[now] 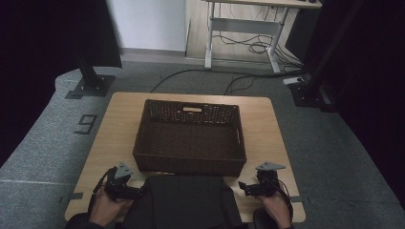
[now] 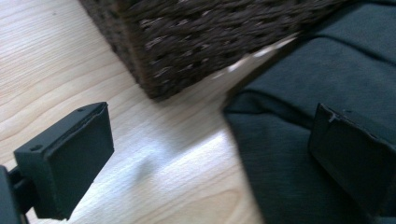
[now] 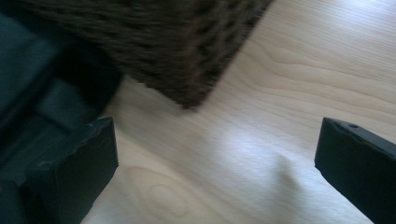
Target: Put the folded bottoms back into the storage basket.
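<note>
dark folded cloth at near tabletop edge, touching woven basket. left gripper and right gripper flanking it, jaws wide, holding nothing.

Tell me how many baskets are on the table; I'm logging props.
1: a dark wicker basket on the table, beyond the folded dark cloth.

We see the basket mid-table, the cloth before it at the near edge, grippers flanking the cloth
</note>
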A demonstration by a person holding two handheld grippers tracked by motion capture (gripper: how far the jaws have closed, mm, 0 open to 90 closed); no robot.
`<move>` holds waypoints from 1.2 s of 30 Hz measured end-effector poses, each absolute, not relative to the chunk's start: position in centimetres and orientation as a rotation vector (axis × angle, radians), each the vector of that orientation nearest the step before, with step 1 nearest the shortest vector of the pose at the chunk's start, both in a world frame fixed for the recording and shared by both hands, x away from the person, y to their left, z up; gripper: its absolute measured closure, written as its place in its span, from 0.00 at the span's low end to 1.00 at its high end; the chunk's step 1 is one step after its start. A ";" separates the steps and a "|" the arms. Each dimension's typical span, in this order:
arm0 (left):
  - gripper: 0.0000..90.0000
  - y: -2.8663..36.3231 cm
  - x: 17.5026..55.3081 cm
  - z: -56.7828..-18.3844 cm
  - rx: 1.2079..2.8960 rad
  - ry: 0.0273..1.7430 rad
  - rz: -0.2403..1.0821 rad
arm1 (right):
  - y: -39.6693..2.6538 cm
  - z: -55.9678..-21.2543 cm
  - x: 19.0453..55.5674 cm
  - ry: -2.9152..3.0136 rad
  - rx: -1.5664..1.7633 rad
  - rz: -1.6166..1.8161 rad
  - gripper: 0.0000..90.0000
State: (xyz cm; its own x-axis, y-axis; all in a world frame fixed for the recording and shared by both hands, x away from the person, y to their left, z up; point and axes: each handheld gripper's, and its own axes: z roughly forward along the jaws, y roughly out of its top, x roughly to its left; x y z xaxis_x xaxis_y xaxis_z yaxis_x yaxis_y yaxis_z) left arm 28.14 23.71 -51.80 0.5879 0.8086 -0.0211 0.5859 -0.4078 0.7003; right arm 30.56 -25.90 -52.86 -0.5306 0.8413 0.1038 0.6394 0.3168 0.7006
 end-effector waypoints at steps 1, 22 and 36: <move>0.00 23.7 28.1 -51.8 2.140 1.102 0.424 | -25.6 -52.8 30.4 2.313 1.331 1.032 0.00; 0.01 19.4 26.8 -50.6 2.131 1.011 0.291 | -19.1 -51.4 28.1 2.468 1.209 1.152 0.00; 0.00 18.9 27.0 -52.8 2.176 1.126 0.279 | -15.9 -53.2 29.1 2.541 1.213 1.086 0.00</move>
